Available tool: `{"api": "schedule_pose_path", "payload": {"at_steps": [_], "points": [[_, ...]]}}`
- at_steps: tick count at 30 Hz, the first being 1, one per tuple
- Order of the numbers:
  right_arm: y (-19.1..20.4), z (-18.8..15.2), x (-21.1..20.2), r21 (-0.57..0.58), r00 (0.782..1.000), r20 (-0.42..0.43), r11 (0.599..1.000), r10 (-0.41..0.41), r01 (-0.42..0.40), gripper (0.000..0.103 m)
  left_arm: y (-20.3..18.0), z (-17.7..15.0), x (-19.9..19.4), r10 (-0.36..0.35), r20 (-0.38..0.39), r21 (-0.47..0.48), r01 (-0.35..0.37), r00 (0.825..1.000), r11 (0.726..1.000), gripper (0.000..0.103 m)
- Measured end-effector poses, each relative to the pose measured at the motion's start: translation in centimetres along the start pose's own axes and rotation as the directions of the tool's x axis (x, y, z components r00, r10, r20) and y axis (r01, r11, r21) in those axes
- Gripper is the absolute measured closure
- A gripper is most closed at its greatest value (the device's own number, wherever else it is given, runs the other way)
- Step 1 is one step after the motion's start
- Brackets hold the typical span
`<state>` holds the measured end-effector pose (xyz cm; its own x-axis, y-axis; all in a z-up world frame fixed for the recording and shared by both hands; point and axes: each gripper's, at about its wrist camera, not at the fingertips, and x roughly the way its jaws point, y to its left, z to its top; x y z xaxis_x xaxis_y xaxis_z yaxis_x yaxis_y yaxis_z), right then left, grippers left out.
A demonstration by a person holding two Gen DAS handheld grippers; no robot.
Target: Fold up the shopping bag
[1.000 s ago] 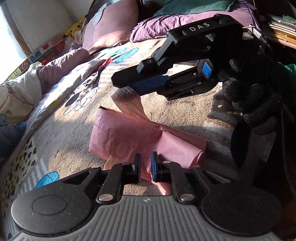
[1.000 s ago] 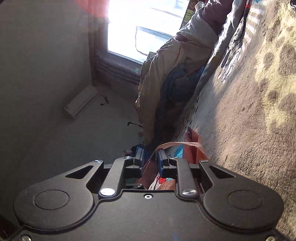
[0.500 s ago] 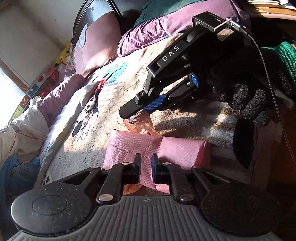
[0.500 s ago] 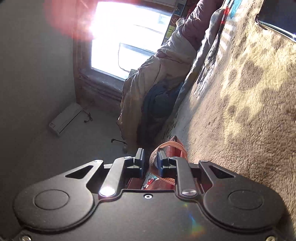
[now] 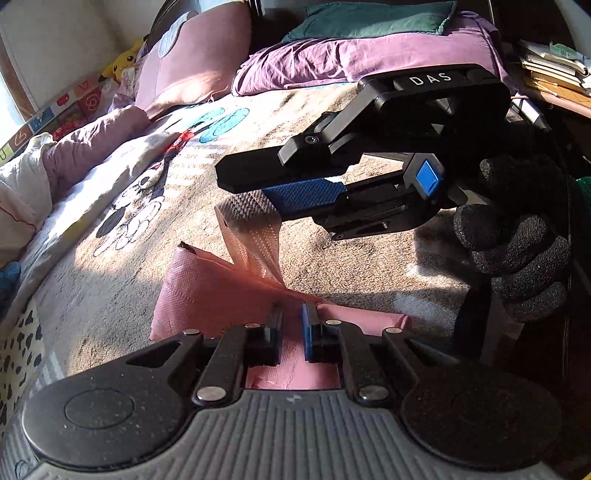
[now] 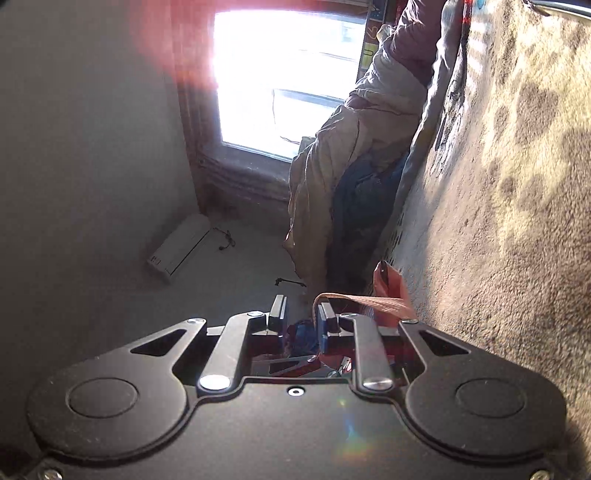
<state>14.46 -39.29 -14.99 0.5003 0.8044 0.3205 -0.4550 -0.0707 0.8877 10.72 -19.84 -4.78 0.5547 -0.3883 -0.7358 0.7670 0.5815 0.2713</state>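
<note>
Lying partly folded on a bed's tan patterned blanket (image 5: 369, 110), a pink shopping bag (image 5: 207, 295) sits in low sunlight directly ahead of the left tongs (image 5: 291, 325). Those tongs are nearly closed, with pink bag cloth filling the narrow gap between their fingers; whether the pads actually press it cannot be told. Above the bag, the right tongs (image 5: 258, 188), held by a hand in a black glove (image 5: 517, 251), have the bag's woven strap (image 5: 251, 236) between their fingers, pulling it up from the fold. In the right wrist view the same strap (image 6: 365, 302) curls over one blue-padded finger (image 6: 323, 325), while the tongs' own gap looks partly open. Purple pillows (image 5: 351, 59) and a green cushion (image 5: 369, 18) lie along the bed's far side, a window (image 6: 284, 74) glaring beyond.
</note>
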Motion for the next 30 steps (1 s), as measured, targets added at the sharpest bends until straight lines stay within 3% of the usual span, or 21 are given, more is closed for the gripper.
{"api": "schedule_pose_path", "payload": {"at_steps": [8, 12, 17, 24, 26, 27, 28, 30], "points": [[1.2, -0.4, -2.1, -0.034, 1.000, -0.023, 0.999, -0.009, 0.008, 0.083, -0.2, 0.0, 0.5, -0.005, -0.002, -0.014, 0.005, 1.000, 1.000, 0.094], [1.7, -0.9, -3.4, -0.067, 0.998, -0.050, 0.997, -0.038, 0.034, 0.083, 0.3, -0.3, 0.5, -0.020, 0.012, -0.070, 0.021, 1.000, 0.997, 0.095], [3.1, -1.4, -2.6, -0.216, 0.983, -0.136, 0.972, -0.126, 0.095, 0.084, -0.7, -0.4, 0.4, 0.022, 0.029, -0.016, -0.022, 0.999, 1.000, 0.095], [5.1, -1.8, 0.1, -0.450, 0.936, -0.203, 0.876, -0.289, 0.173, 0.085, -1.3, -2.6, -0.3, 0.088, 0.150, -0.125, -0.069, 0.985, 0.990, 0.095], [5.2, -2.2, 1.4, -0.541, 0.905, -0.182, 0.808, -0.385, 0.235, 0.085, -1.6, -2.6, -0.4, 0.103, 0.153, -0.123, -0.084, 0.983, 0.989, 0.095], [5.1, -2.1, 1.9, -0.552, 0.899, -0.180, 0.798, -0.399, 0.243, 0.084, -1.7, -2.5, -0.4, 0.106, 0.152, -0.121, -0.088, 0.983, 0.989, 0.095], [5.1, -2.1, 2.3, -0.585, 0.886, -0.148, 0.761, -0.439, 0.280, 0.077, -1.7, -2.4, -0.4, 0.106, 0.149, -0.120, -0.088, 0.983, 0.989, 0.095], [5.1, -1.6, 2.7, -0.607, 0.874, -0.150, 0.741, -0.463, 0.288, 0.077, -1.6, -2.4, -0.5, 0.103, 0.147, -0.116, -0.087, 0.984, 0.989, 0.095]]}}
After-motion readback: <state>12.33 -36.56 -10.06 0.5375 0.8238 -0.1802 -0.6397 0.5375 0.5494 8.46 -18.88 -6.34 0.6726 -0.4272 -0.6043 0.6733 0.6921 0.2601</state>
